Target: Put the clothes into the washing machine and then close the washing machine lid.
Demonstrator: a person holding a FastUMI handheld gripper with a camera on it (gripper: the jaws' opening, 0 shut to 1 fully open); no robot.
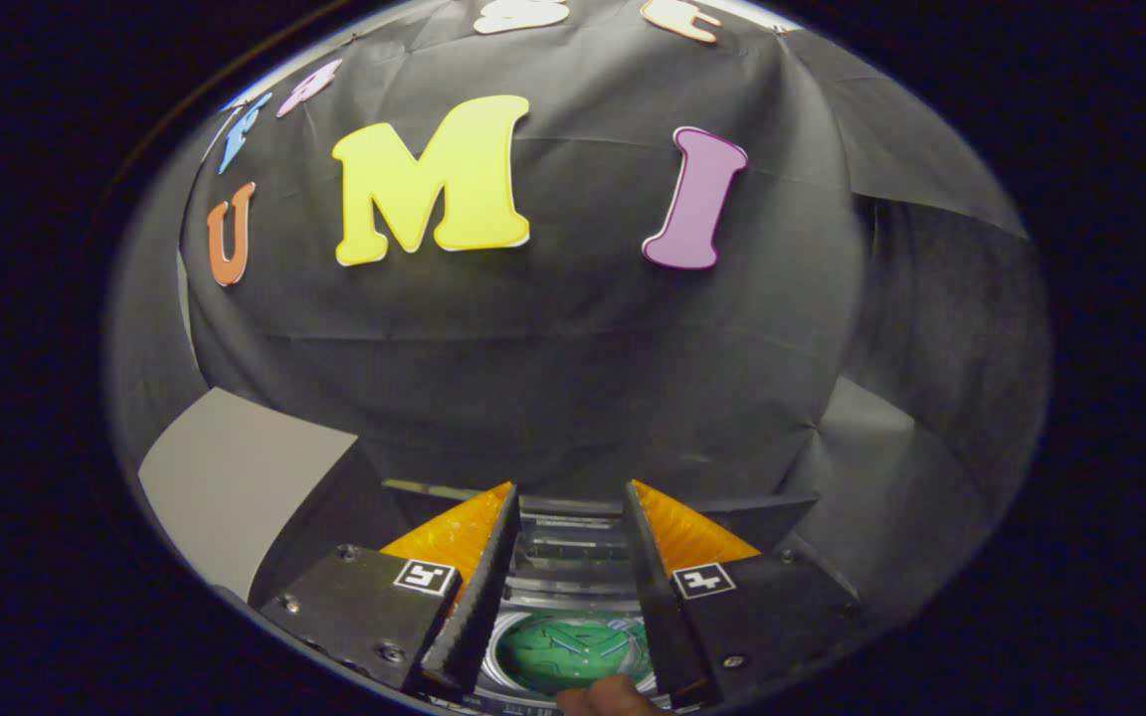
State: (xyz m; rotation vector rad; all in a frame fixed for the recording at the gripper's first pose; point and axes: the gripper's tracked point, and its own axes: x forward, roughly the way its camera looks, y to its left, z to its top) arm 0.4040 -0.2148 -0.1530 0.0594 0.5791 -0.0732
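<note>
Jaws of the gripper (569,567) occupy the nearest part of the gripper view; they stand open, parted by a clear gap, with nothing pressed between the fingers (481,587). Each finger base carries a small square marker. Beyond the fingers hangs the booth's black cloth wall (553,378), which is creased and covers most of the scene. A pale grey panel (235,477) stands at the left, beside the left finger. Between the fingers, below the gap, the washing machine (573,597) shows its metal rim and round drum opening, with its lid off the opening. Inside the drum lies a green surface (573,651); whether it is clothing cannot be told. A fingertip of a hand (608,698) shows just beneath it.
</note>
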